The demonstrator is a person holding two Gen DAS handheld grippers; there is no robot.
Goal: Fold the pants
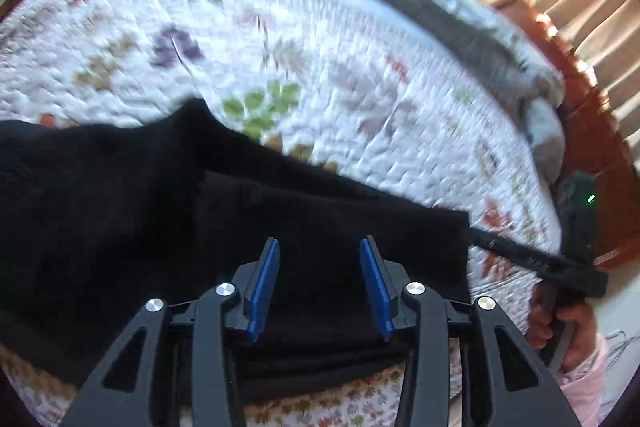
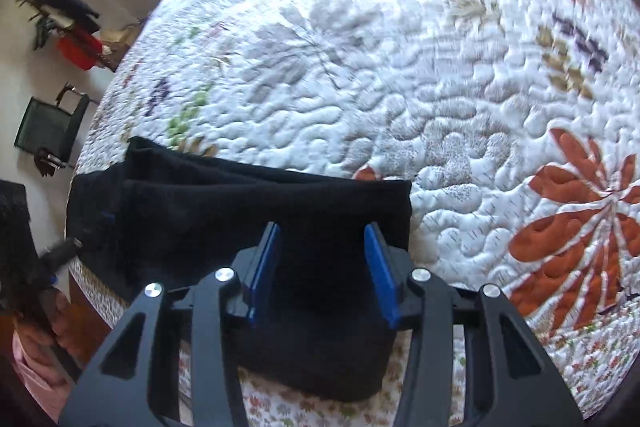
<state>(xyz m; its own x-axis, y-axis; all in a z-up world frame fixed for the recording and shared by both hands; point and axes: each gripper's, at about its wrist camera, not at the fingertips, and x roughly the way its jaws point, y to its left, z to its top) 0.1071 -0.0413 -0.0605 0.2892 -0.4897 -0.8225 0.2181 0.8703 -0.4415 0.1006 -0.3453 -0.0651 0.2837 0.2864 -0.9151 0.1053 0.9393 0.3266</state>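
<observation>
So the black pants [image 1: 168,227] are already bunched into a layered stack near the bottom edge of the quilt [image 1: 320,47]. In the left wrist view they fill the lower left and centre of the frame, and you can make out at least two stacked layers with a squared-off corner at centre right. The right wrist view shows the same pants [image 2: 248,211] as a fairly tidy rectangle across the lower centre, with a straight right-hand edge and a looser bit trailing toward the lower left.

The left gripper [image 1: 319,283] sits over the fabric with its blue pads spread wide apart — nothing pinched between them. Same story for the right gripper [image 2: 322,267]: pads well apart, dark cloth visible in the gap but not clamped. Both frames are a bit motion-blurred, so I can't say whether the fingertips actually touch the cloth.

My read is that the folding is mostly done. The legs look doubled over and the bundle is compact. What's probably left is one more fold or just squaring up that untidy left end — hard to call for sure, since black-on-black hides the creases.
</observation>
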